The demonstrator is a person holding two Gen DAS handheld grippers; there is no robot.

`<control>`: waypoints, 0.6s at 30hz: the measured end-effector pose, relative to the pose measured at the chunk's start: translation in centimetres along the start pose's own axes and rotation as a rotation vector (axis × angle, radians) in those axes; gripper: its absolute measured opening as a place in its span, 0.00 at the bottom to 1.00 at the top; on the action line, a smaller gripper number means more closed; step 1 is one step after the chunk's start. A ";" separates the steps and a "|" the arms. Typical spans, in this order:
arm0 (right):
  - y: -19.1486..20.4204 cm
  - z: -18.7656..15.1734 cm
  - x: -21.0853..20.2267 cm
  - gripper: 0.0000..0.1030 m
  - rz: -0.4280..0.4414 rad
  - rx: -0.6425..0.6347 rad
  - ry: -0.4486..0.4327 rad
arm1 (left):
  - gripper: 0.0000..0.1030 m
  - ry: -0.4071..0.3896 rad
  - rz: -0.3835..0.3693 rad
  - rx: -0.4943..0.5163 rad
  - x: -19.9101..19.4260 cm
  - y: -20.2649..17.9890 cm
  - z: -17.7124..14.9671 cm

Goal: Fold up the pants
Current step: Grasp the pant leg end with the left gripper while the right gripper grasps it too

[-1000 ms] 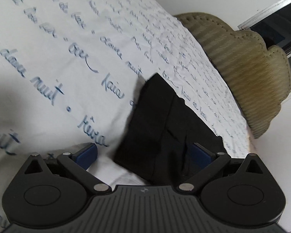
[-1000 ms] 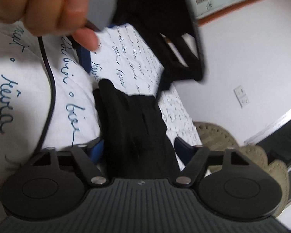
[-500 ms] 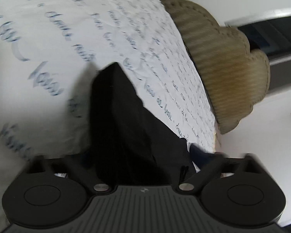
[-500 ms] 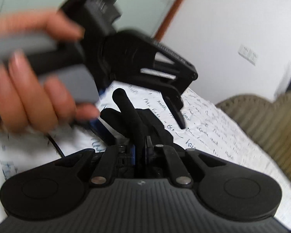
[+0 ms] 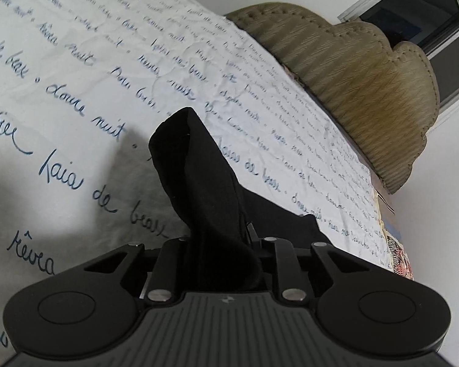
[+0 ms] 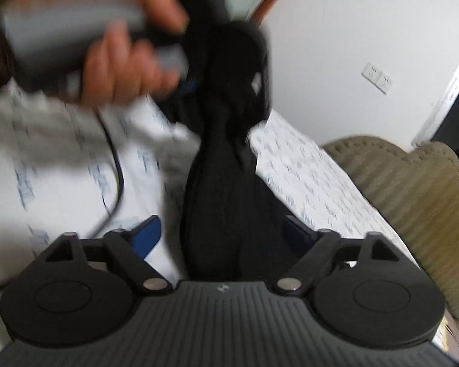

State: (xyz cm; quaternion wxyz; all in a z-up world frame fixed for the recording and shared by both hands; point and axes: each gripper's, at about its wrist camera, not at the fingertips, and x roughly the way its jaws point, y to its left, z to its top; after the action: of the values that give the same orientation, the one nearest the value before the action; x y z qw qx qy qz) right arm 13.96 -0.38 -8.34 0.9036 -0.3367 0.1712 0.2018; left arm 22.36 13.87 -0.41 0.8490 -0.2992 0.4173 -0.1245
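The black pants hang bunched above the white bed sheet with blue handwriting. My left gripper is shut on the pants, which rise in a folded ridge straight ahead of it. In the right wrist view my right gripper has its blue fingers spread wide, with the pants lying between them, not clamped. The other gripper and the hand holding it are blurred above, with the cloth hanging from it.
An olive padded headboard runs along the bed's far right edge, also in the right wrist view. A window and white wall lie behind. A black cable trails over the sheet. A wall socket is at right.
My left gripper closed on the pants and lifted them off the sheet. My right gripper shut half a second ago and has now opened again, the cloth still between its fingers.
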 end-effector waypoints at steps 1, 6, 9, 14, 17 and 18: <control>0.3 -0.3 0.5 0.58 -0.018 0.003 0.014 | 0.20 -0.006 0.001 0.008 -0.2 -0.4 0.0; 0.8 -1.0 2.6 0.12 -0.078 -0.044 0.020 | 0.20 -0.045 0.014 0.066 -1.3 -2.7 -0.3; 0.3 -1.0 1.8 0.12 -0.088 -0.006 -0.016 | 0.19 -0.069 0.017 0.095 -1.8 -4.1 -0.4; -3.0 -1.1 -0.4 0.12 -0.022 0.183 -0.053 | 0.19 -0.118 0.033 0.145 -2.3 -6.6 -1.1; -4.1 -1.7 -1.5 0.12 0.008 0.260 -0.074 | 0.19 -0.134 0.037 0.165 -2.4 -8.0 -1.4; -4.3 -1.8 -1.5 0.12 0.015 0.279 -0.080 | 0.19 -0.137 0.038 0.171 -2.4 -8.5 -1.4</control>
State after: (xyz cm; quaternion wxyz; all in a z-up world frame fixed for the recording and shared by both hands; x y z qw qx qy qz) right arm 14.41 -4.93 -6.70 0.9462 -0.1980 0.1640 0.1962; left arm 20.04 7.69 5.67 0.9003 -0.2254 0.3516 -0.1229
